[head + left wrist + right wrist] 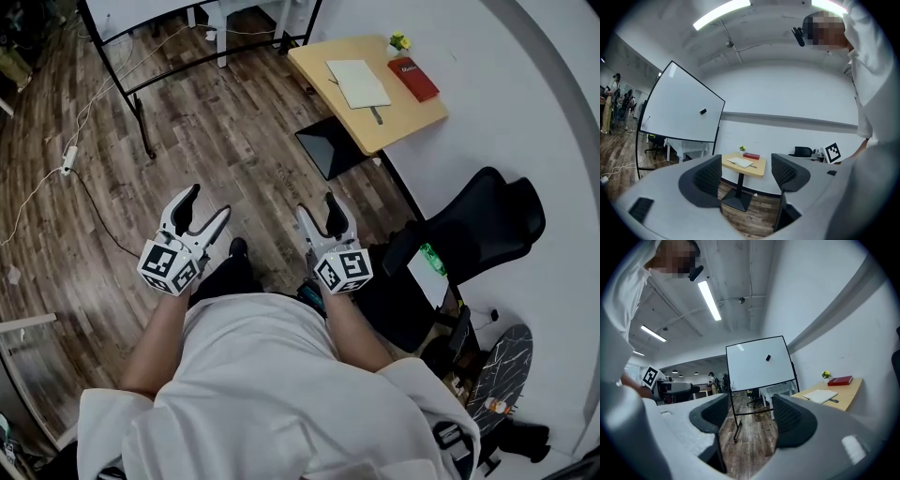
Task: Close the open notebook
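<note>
A white notebook [357, 82] lies on a small wooden table [412, 117] far ahead at the upper right, showing a pale page face up. Beside it lie a red book [413, 78] and a dark pen [376, 114]. Both grippers hang in front of the person's body above the floor, well short of the table. The left gripper [206, 203] is open and holds nothing. The right gripper [317, 207] is open and holds nothing too. Between the left gripper's [745, 176] pads the notebook [740, 162] shows in the distance. From the right gripper [750, 416] the notebook [820, 395] sits off to the right.
A black office chair [473, 234] stands close on the right by the white wall. A whiteboard on a black stand [141, 112] is at the far left, with cables [70, 159] on the wooden floor. The table's black base [330, 145] juts out. A small plant [399, 42] is at the table's back.
</note>
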Demonstrator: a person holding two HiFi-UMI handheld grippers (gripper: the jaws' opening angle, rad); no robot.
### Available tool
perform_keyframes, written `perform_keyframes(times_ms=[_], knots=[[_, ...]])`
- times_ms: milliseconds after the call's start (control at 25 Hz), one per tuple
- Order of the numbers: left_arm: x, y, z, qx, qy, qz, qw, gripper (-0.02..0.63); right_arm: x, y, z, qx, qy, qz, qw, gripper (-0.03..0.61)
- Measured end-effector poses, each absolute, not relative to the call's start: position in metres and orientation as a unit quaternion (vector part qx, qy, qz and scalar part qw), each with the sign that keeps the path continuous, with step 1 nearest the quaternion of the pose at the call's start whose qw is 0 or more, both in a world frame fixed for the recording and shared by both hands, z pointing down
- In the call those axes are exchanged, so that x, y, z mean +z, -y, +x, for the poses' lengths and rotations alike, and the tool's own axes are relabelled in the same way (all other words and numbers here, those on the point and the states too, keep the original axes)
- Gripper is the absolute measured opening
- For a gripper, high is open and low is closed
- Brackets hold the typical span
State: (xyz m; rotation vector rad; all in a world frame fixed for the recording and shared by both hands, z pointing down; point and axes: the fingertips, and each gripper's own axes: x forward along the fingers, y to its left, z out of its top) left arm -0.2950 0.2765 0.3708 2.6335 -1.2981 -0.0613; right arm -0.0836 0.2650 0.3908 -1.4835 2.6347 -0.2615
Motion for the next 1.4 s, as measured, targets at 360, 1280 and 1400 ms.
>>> perform_keyframes(times_ms=[360,1280,1400], knots=[[0.380,-0.233,-0.286,-0.029,0.420,0.900,0.114,0.331,0.393,-0.231,-0.065,-0.084,-0.860,-0.501,0.043,0.302],[0.414,0.028,-0.149,-0.020,0.259,0.946,0.194,0.327,0.389,-0.037,0.061,-0.102,-0.789,-0.606,0.008,0.302],[0.420,0.047,-0.120,-0.016,0.234,0.950,0.205,0.327,0.392,-0.027,0.083,-0.105,-0.778,-0.619,-0.004,0.302]])
